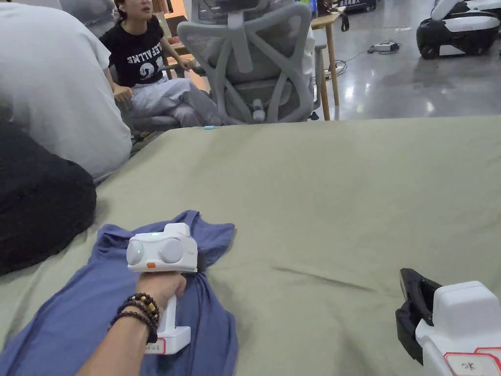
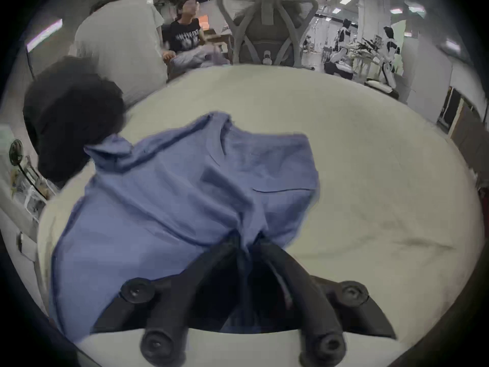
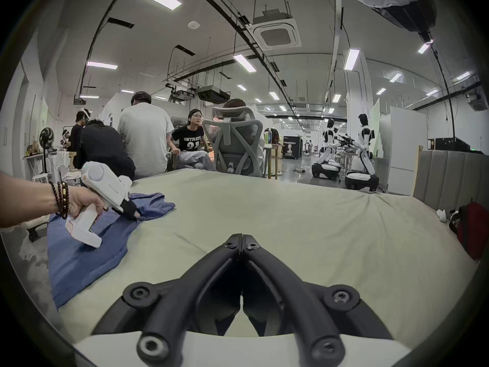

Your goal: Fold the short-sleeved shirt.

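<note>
A blue short-sleeved shirt lies crumpled at the near left of the olive-green bed sheet. In the left gripper view the shirt bunches up into the black jaws, and my left gripper is shut on a pinch of that cloth. The right gripper view shows that left gripper pressed down on the shirt. My right gripper hangs over bare sheet at the near right, jaws shut together with nothing between them. In the head view its black jaws sit at the lower right.
A person in black and one in white lean at the bed's left edge. Beyond the far edge stand a grey office chair and a seated person. A red bag lies at the bed's right side.
</note>
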The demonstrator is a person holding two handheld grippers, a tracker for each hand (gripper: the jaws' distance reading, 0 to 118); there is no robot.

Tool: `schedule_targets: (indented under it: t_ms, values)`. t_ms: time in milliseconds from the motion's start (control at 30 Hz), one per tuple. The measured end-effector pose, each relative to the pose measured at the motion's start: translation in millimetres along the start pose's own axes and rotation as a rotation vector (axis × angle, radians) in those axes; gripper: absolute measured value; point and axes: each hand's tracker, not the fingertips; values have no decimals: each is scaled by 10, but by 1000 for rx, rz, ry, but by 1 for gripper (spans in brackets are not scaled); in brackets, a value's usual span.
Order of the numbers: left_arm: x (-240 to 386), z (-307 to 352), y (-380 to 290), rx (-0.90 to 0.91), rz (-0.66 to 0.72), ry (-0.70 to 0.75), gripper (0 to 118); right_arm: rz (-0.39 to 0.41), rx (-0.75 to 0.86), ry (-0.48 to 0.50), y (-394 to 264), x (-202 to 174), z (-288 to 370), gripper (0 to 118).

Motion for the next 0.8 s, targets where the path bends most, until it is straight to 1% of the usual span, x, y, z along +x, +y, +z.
schedule_targets:
  t_ms: [33, 67, 100, 167, 267, 367, 400, 433, 500, 567, 633, 700, 767, 800]
  values:
    - [-39, -6, 32, -11, 41, -51, 6, -1, 1, 0, -4, 7, 15, 1]
    - [-49, 29, 42, -1, 50, -39, 6, -5, 8, 0, -5, 22, 41, 1]
    - [-27, 126, 77, 43, 66, -36, 6, -12, 16, -4, 1, 31, 69, 1]
    - [95, 372, 163, 131, 48, -86, 6, -28, 27, -9, 26, 96, 131, 1]
    - [420, 796, 340, 201, -24, -227, 6, -44, 42, -29, 86, 225, 267, 1]
    - [978, 1263, 506, 303, -81, -413, 6, -60, 74, -77, 142, 419, 514, 1]
    - [1262, 1426, 505, 332, -104, -480, 6, -59, 79, -106, 161, 504, 620, 1]
    - [1571, 1562, 506, 349, -136, -565, 6, -39, 82, -151, 174, 586, 732, 2]
    - [2174, 1786, 424, 356, -196, -692, 6, -3, 86, -206, 200, 737, 951, 2]
    - [2840, 1927, 298, 343, -248, -825, 6, 0, 87, -249, 219, 940, 1181, 2]
    - [3572, 2052, 98, 327, -310, -967, 6, -7, 88, -318, 229, 1163, 1431, 2]
    - [4243, 2096, -103, 295, -384, -1064, 6, -8, 85, -385, 214, 1382, 1642, 2]
    - [4847, 2079, -319, 210, -439, -1102, 6, -2, 72, -456, 169, 1576, 1817, 2]
    - [5115, 2025, -453, 171, -466, -1097, 6, 1, 60, -491, 134, 1682, 1900, 2]
